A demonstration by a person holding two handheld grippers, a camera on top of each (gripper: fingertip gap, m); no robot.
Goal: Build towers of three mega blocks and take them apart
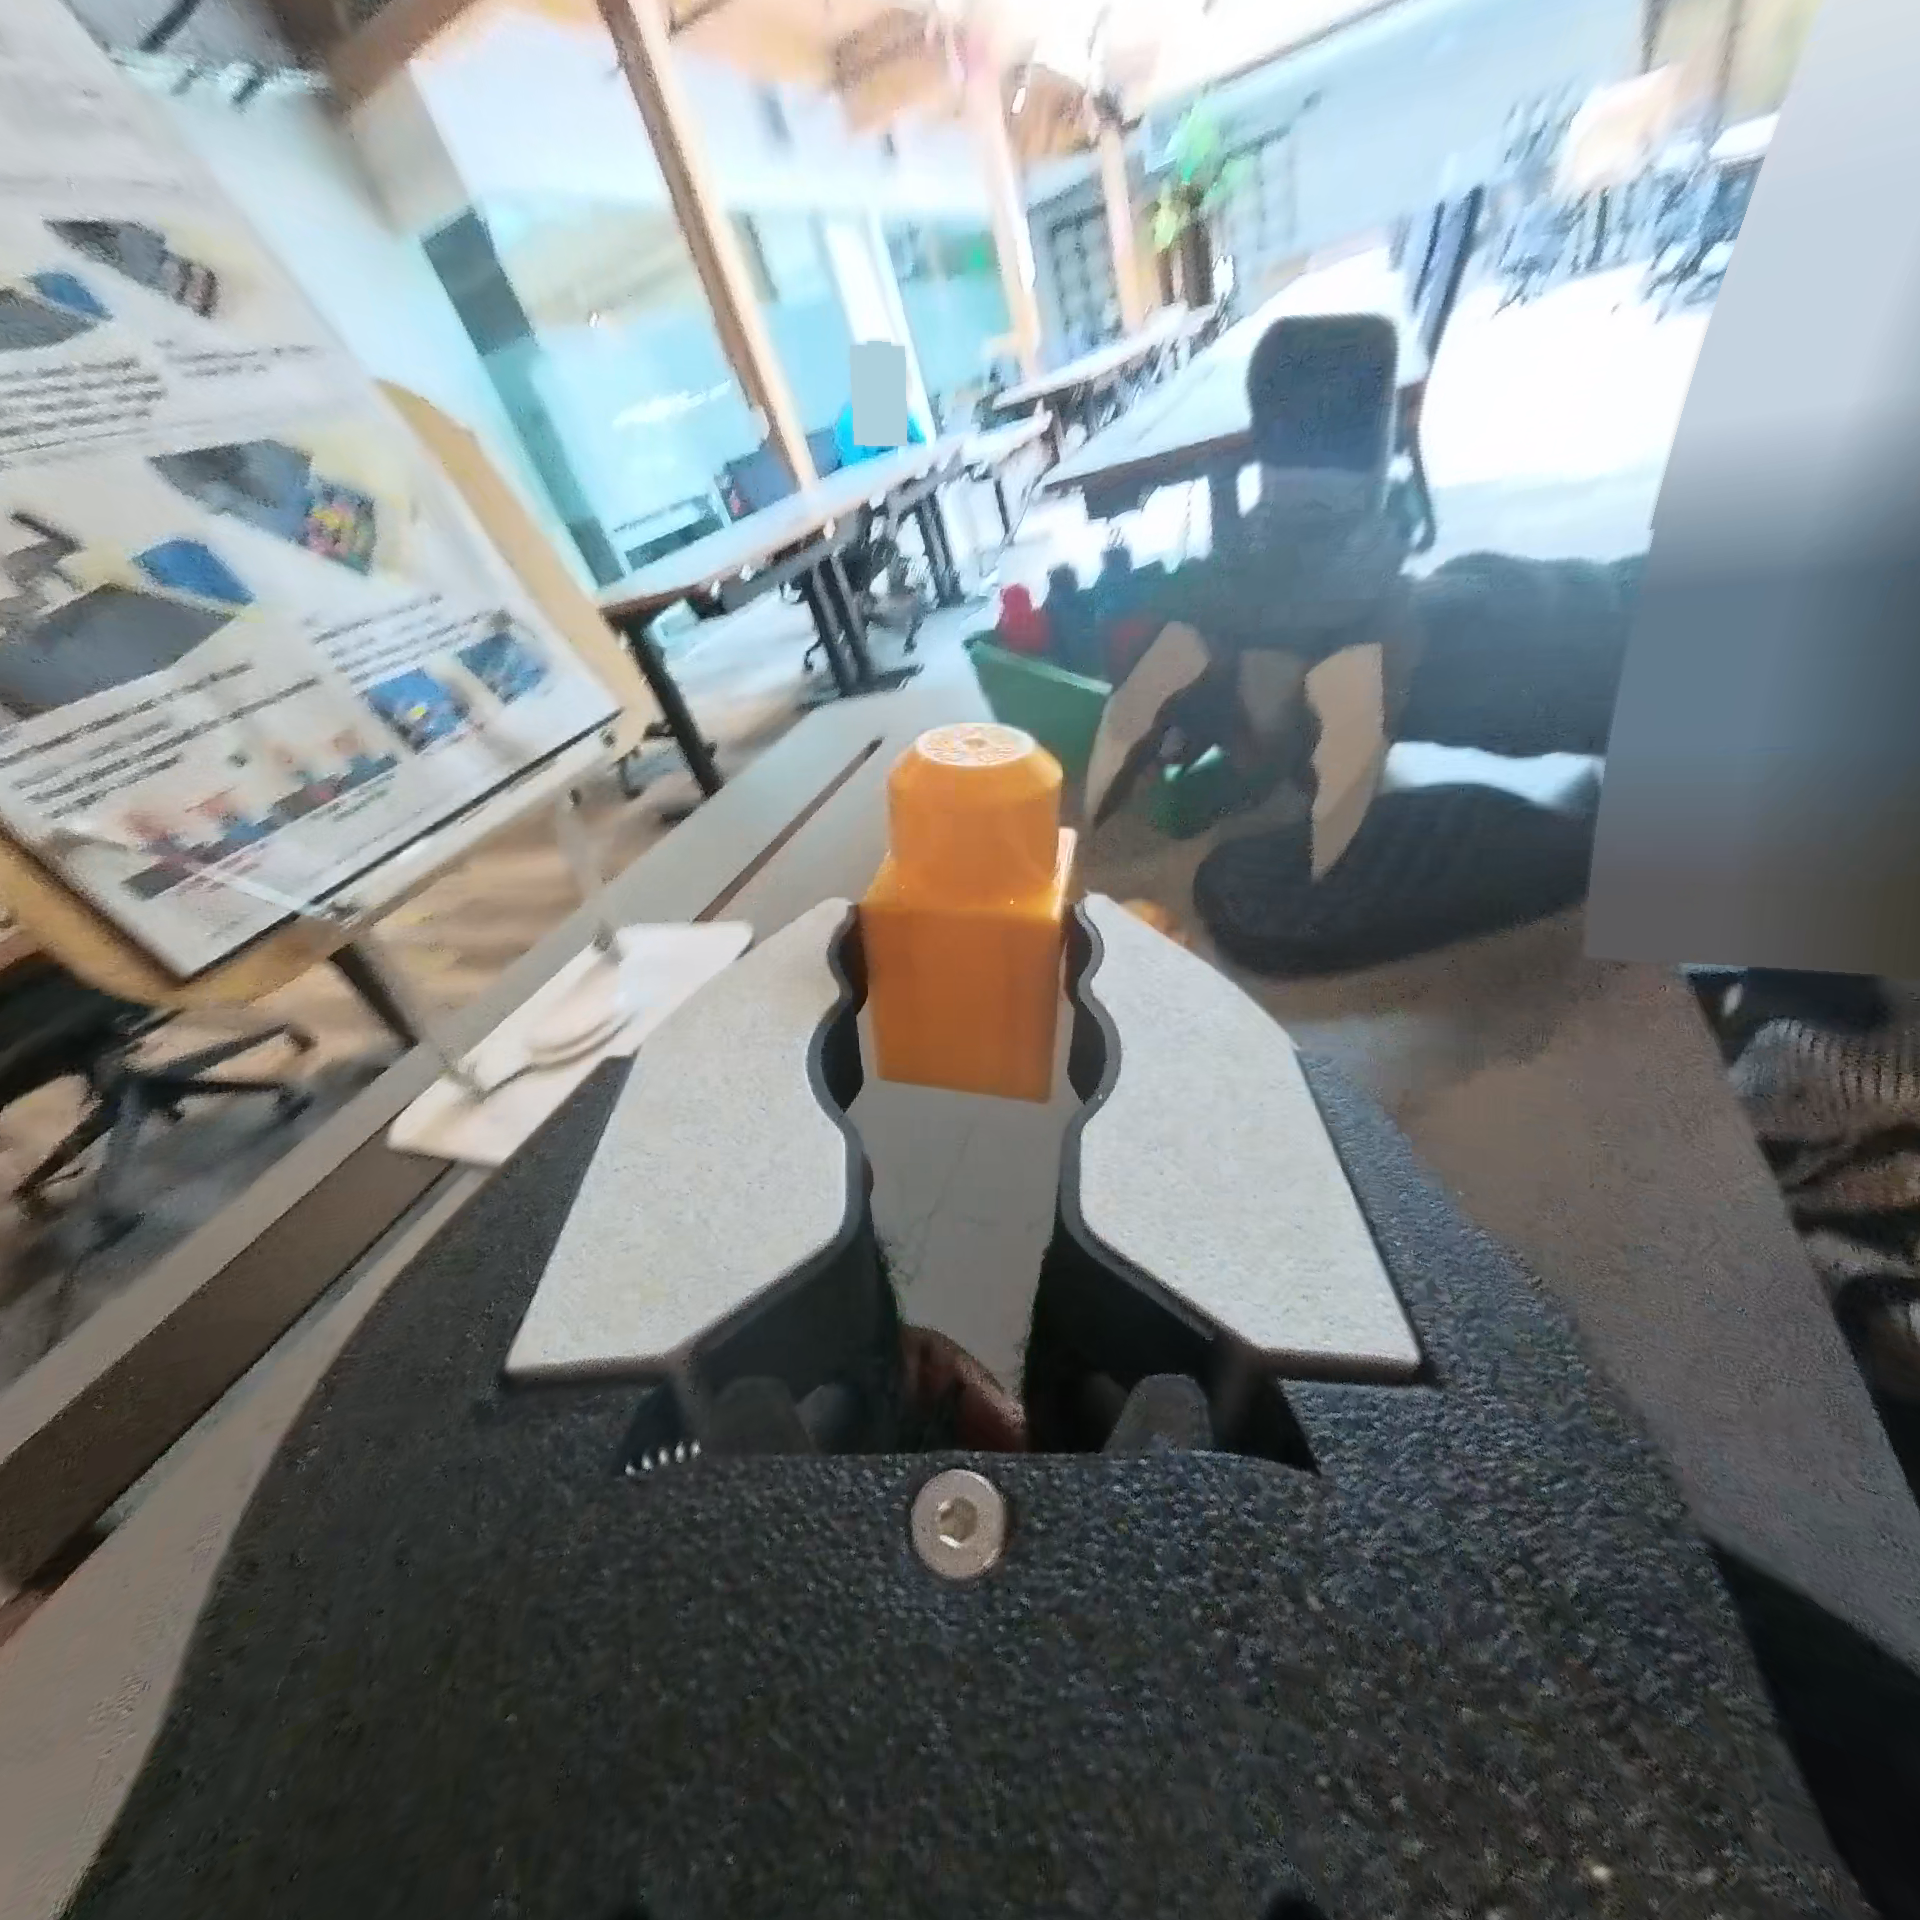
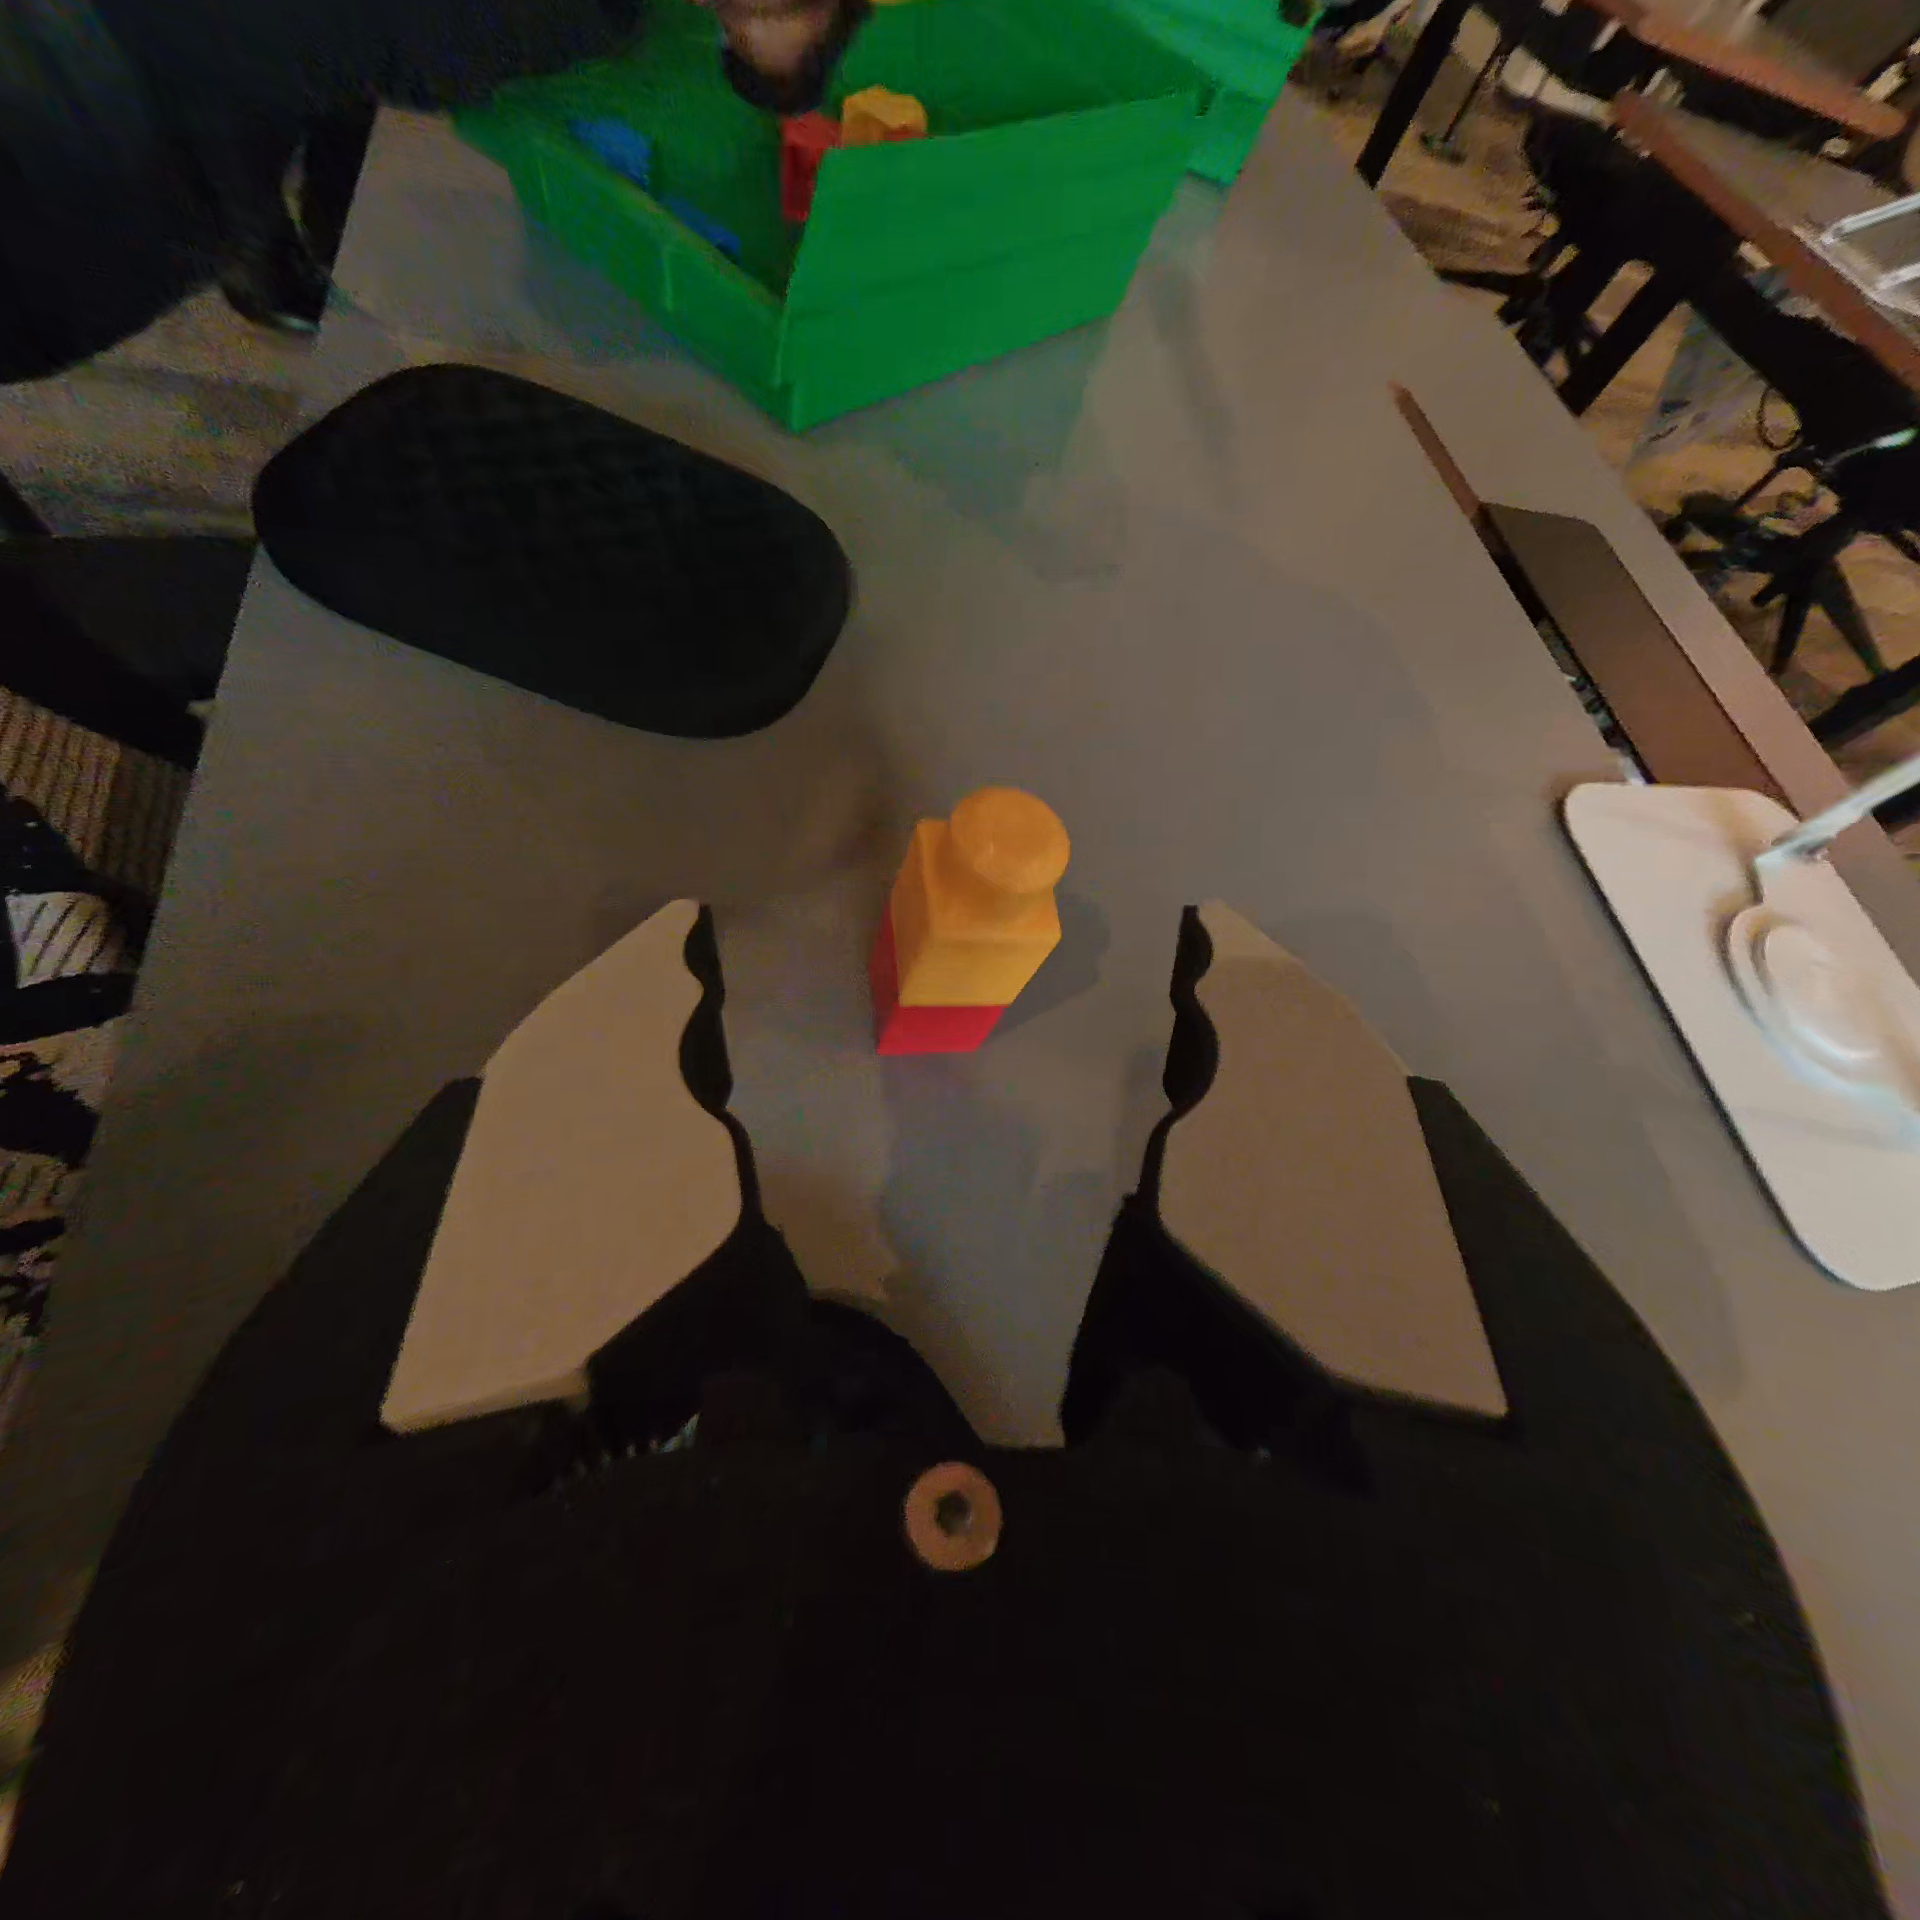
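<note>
My left gripper (image 1: 966, 920) is shut on an orange mega block (image 1: 966, 977), stud up, held above the grey table (image 1: 956, 1153). My right gripper (image 2: 940, 914) is open and empty, hovering just short of a small tower on the table: an orange block (image 2: 977, 914) stacked on a red block (image 2: 935, 1029). The tower stands upright between and slightly beyond the fingertips, untouched. The right gripper also shows far off in the left wrist view (image 1: 1216, 821), jaws apart.
A green bin (image 2: 935, 260) with blue, red and yellow blocks stands at the table's far end. A black oval padded object (image 2: 551, 551) lies to the tower's left. A white pad (image 2: 1745, 1029) lies near the right edge. Desks and chairs stand beyond. The left gripper's tips are roughly 20 centimetres from the right gripper's.
</note>
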